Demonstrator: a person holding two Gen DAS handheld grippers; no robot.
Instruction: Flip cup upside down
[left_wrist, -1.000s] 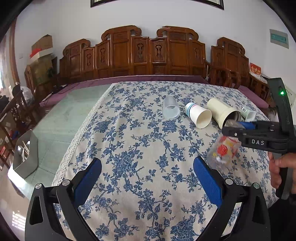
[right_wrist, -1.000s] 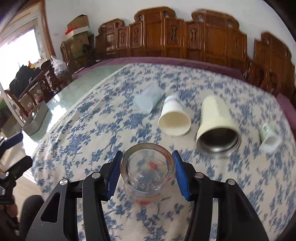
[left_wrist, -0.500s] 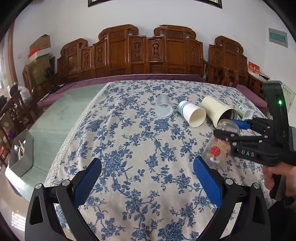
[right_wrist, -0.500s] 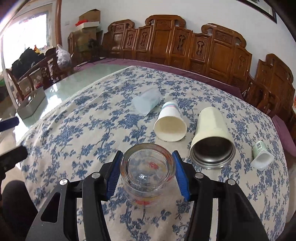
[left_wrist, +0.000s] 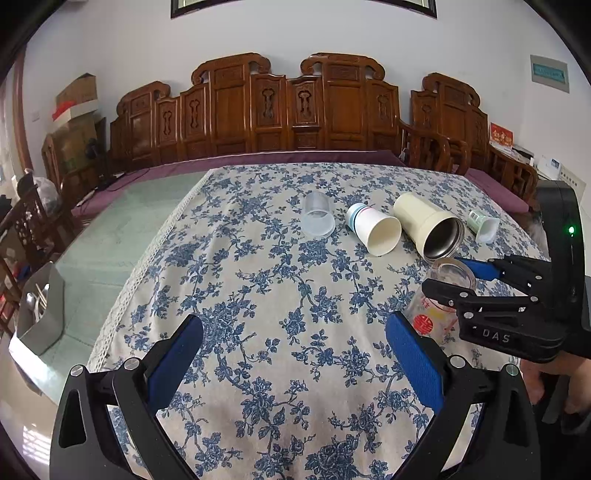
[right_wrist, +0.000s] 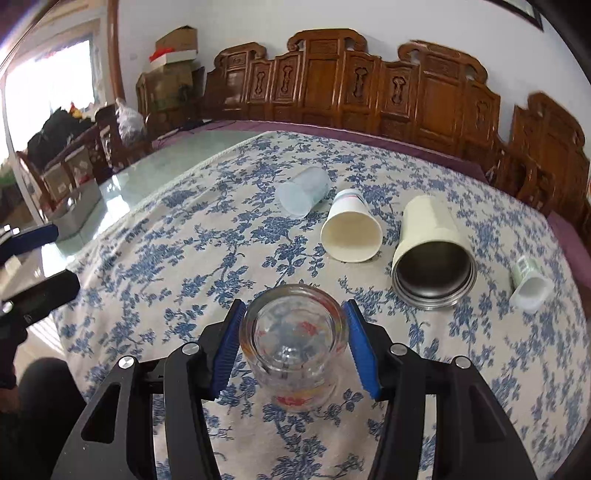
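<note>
Glass cup (right_wrist: 293, 345), clear, cylindrical, thick-rimmed, with red and yellow print on its wall: clamped between the 2 blue ribbed pads (right_wrist: 226, 350) of the right gripper (right_wrist: 293, 347), mouth tilted up toward the camera, near the right front of the table; whether its base touches the cloth cannot be told. In the left wrist view the same cup (left_wrist: 437, 306) leans in that gripper (left_wrist: 456, 280).

Left gripper (left_wrist: 293, 363): jaws wide apart, holding nothing, above the cloth.

Tablecloth (left_wrist: 258, 280): cream fabric, blue floral print, lace edge.

Lying on their sides beyond the cup, 4 items:
- frosted translucent plastic cup (right_wrist: 304, 191);
- white paper cup with coloured bands (right_wrist: 351, 230);
- cream tumbler with steel interior (right_wrist: 432, 254);
- small white bottle with green label (right_wrist: 530, 282).

Carved dark wooden chairs (left_wrist: 295, 110): behind the table.
</note>
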